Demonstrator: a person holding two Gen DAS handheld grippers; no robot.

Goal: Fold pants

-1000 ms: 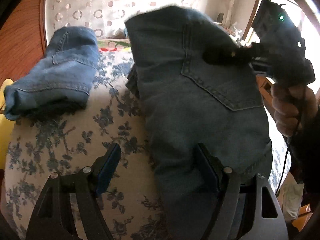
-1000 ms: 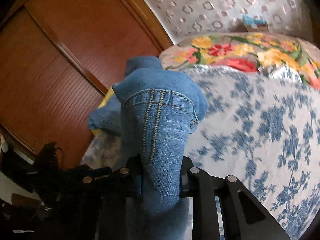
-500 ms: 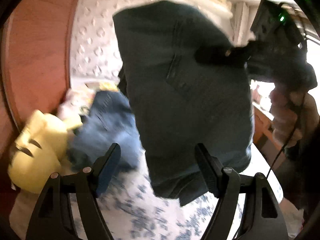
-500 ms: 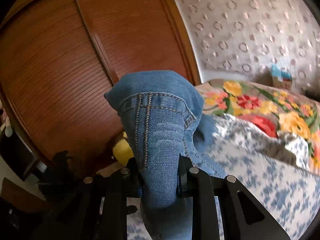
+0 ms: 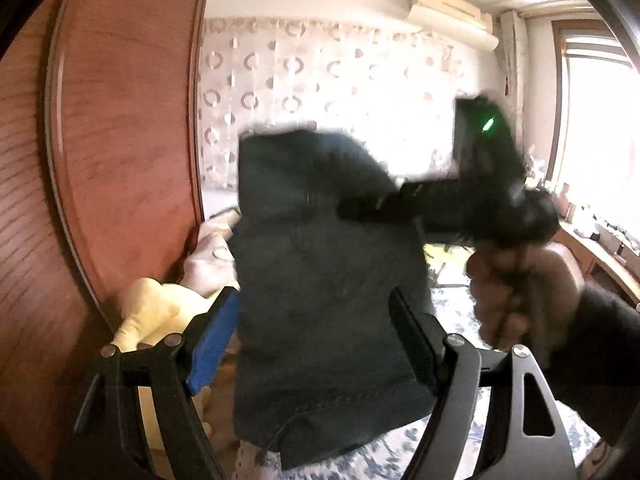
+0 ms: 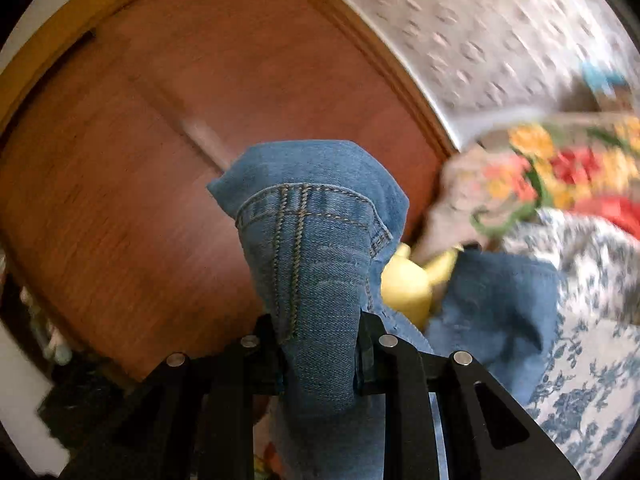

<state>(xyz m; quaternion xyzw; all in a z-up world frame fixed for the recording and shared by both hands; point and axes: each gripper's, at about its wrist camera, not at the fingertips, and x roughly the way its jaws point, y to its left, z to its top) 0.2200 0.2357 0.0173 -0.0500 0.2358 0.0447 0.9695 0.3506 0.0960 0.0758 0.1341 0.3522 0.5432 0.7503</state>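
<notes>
a broad reddish-brown wooden wardrobe door (image 6: 168, 152) fills the left of both views, its grain running in fine lines and its edge trimmed with a raised moulding; beside it hangs a pale curtain (image 5: 304, 80) printed with rings, bright with daylight; high on the far wall sits a cream air conditioner (image 5: 452, 8), and a window (image 5: 592, 120) glares white at the right edge of the left wrist view; below lies the bed (image 6: 592, 376), covered in a white sheet with blue flowers, and further back a quilt (image 6: 568, 172) with red and yellow blossoms is bunched up near the wardrobe; a second pair of blue jeans (image 6: 500, 312) lies in a heap on the sheet, touching a yellow plush toy (image 6: 408, 284) wedged between the bed and the wardrobe; the pants (image 6: 316, 264), blue denim, are lifted clear of the bed and hang in the air, folded into a thick panel; the right tool (image 6: 320, 352) is clamped tight on a bunched seam of them, the cloth squeezed between its pads; a hand (image 5: 520, 292) in a dark sleeve grips its handle; the left tool (image 5: 316, 340) stands wide, its blue-padded finger to the left of the hanging panel and its dark one at the panel's right edge, and whether they press the cloth cannot be told.
</notes>
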